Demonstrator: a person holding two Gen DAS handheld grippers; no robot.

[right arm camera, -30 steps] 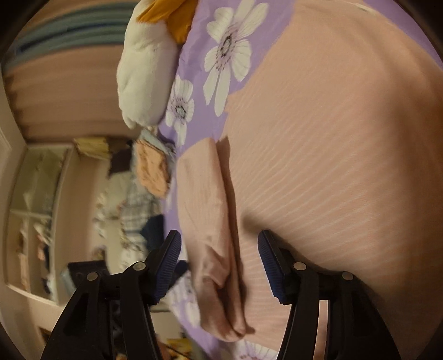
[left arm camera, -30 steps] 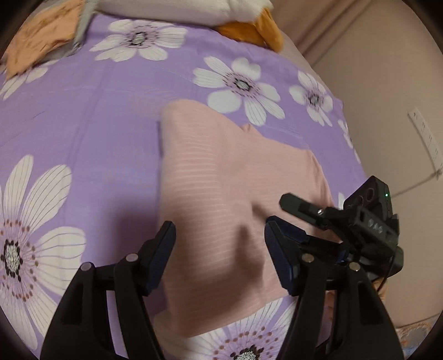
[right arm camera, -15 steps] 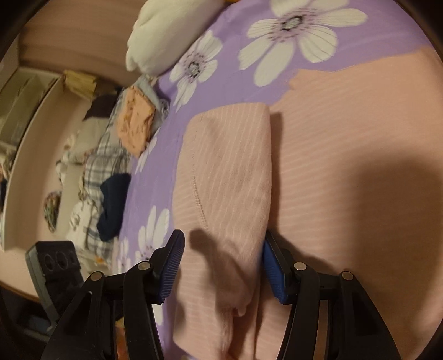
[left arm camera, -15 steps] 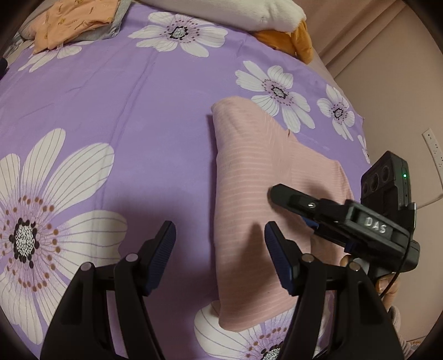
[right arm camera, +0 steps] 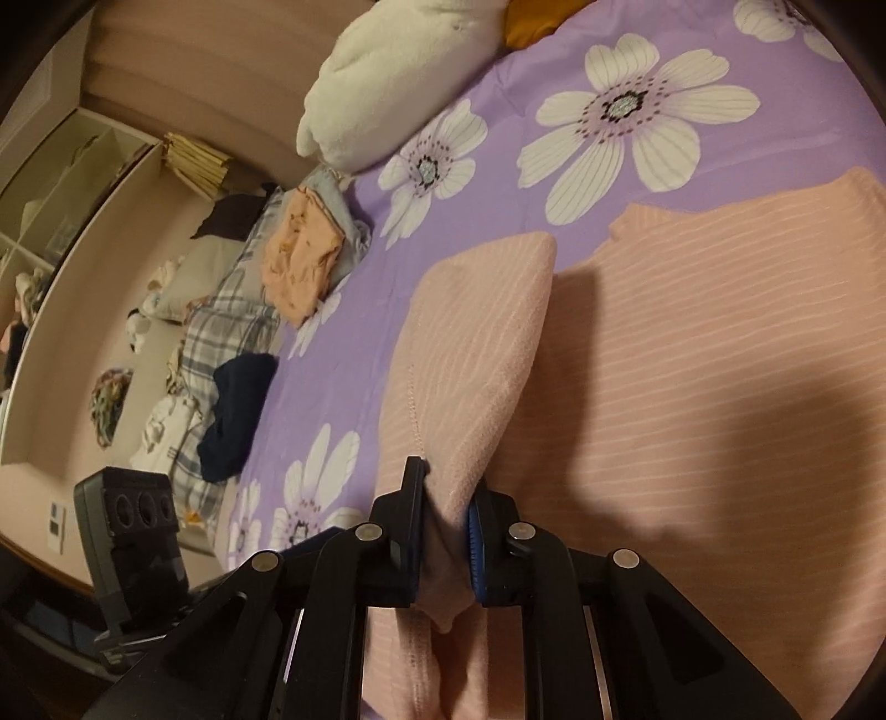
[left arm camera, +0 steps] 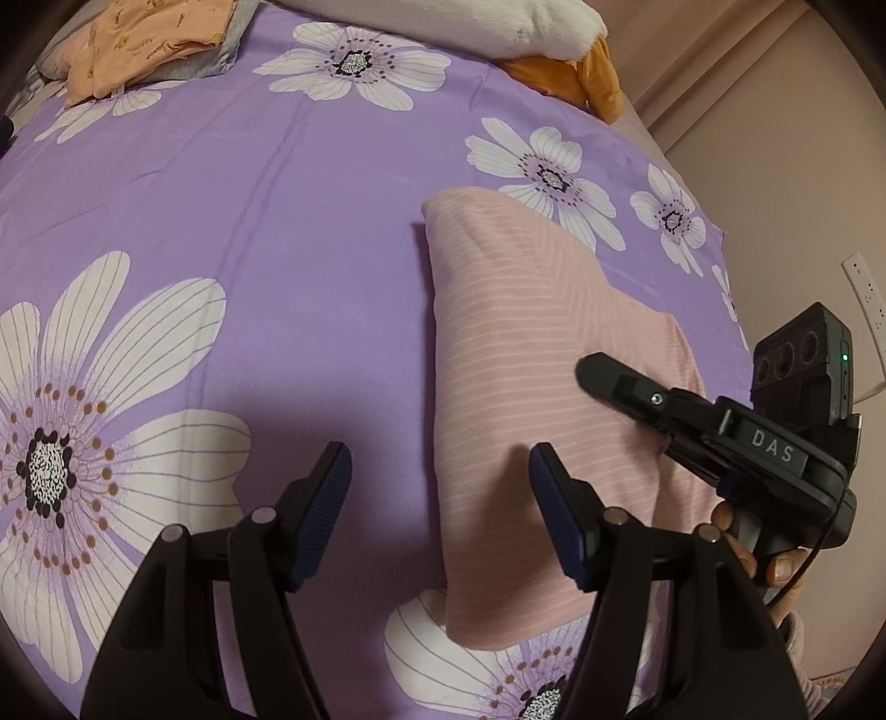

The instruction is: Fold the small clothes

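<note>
A pink striped garment (left arm camera: 526, 343) lies flat on the purple flowered sheet (left arm camera: 249, 249), with one side folded over into a narrow flap (right arm camera: 470, 343). My right gripper (right arm camera: 447, 487) is closing, and its pads pinch the near end of that flap, which bunches between them. In the left wrist view the right gripper (left arm camera: 595, 371) reaches over the garment from the right, held by a hand (left arm camera: 742, 548). My left gripper (left arm camera: 440, 459) hangs open above the sheet at the garment's left edge, with nothing between its fingers.
A white plush (left arm camera: 443, 22) with an orange part (left arm camera: 581, 77) lies at the head of the bed. A folded orange garment (left arm camera: 149, 44) rests on a grey one at the far left. Plaid and navy clothes (right arm camera: 221, 360) are piled beyond the bed's edge. A wall socket (left arm camera: 864, 288) is on the right.
The right jaws went from wide open around the flap to pinched on it, and the wrist rolled. The left gripper drifted left off the garment, over the sheet.
</note>
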